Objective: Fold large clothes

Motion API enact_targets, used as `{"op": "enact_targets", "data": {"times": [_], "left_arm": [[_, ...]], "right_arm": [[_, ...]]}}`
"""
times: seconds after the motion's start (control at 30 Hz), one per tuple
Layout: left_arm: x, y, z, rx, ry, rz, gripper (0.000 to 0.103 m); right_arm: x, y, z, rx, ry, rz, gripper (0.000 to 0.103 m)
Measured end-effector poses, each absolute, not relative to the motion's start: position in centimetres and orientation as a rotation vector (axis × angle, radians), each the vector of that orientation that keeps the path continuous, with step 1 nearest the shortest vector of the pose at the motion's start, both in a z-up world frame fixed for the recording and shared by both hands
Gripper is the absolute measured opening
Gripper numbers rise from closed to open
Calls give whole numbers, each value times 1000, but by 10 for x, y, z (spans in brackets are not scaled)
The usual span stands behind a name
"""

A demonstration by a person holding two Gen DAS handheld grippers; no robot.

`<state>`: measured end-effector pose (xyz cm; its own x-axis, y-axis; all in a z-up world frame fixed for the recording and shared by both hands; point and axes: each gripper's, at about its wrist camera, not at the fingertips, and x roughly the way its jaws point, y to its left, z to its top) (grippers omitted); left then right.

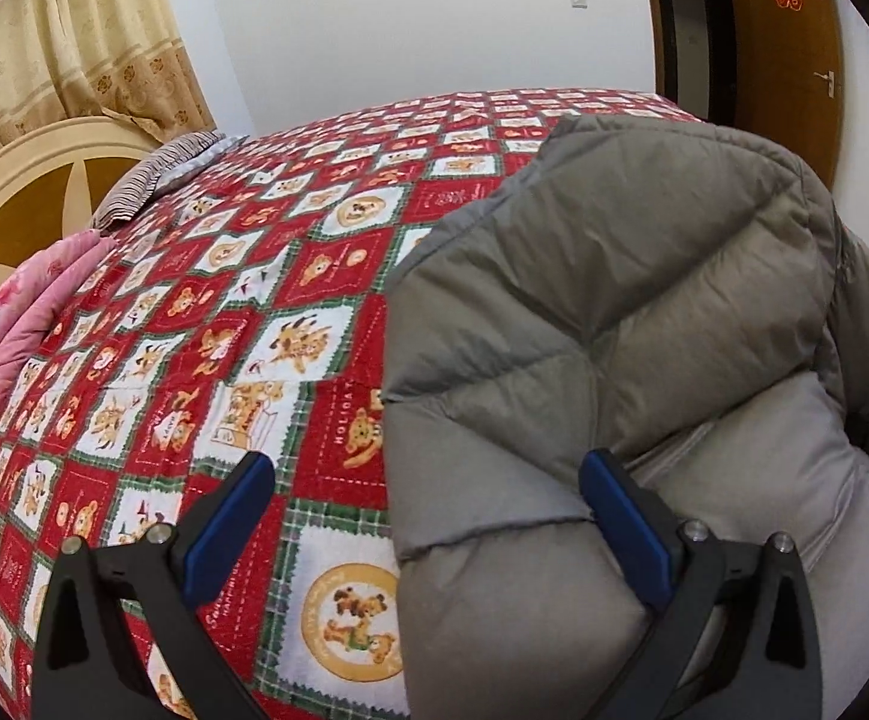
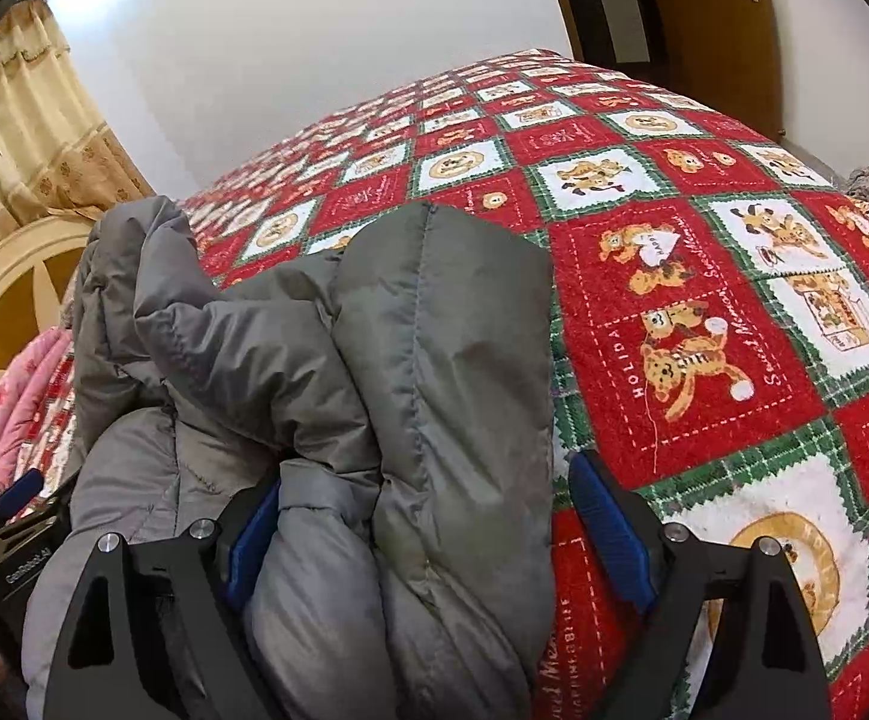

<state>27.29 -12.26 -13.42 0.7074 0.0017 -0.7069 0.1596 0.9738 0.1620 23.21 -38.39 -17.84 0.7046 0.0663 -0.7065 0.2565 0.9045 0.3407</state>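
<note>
Jacket: grey, quilted, puffy; bundled on the bedspread, at the near edge.
Left gripper: jaws spread wide, straddling the jacket's left edge; gripping nothing.
Right gripper: jaws apart, around the jacket's right folded part, not clamped.
Bedspread: red, green, white teddy-bear squares.
Pink quilt: folded, by the headboard.
Curtain: beige, behind the headboard.

A red, white and green teddy-bear quilt covers the bed, with a pink folded blanket and a striped pillow up by the cream-and-brown headboard, beige curtains behind and a wooden door far right.
</note>
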Motion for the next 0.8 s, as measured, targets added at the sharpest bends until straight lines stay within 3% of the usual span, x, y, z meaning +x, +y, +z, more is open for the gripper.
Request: {"op": "enact_targets", "data": {"times": [0.3,0.43,0.8], "left_arm": [[274,-121,-140,175,800,-116,103],[275,-119,-143,156,812,-131,103],[265,-108,-136,126,815,-190,103]], "right_arm": [[230,-382,-177,437,769,-95,82],[229,-378,-176,432,753,-52,69],[230,-382,-177,452,769,-31,69]]}}
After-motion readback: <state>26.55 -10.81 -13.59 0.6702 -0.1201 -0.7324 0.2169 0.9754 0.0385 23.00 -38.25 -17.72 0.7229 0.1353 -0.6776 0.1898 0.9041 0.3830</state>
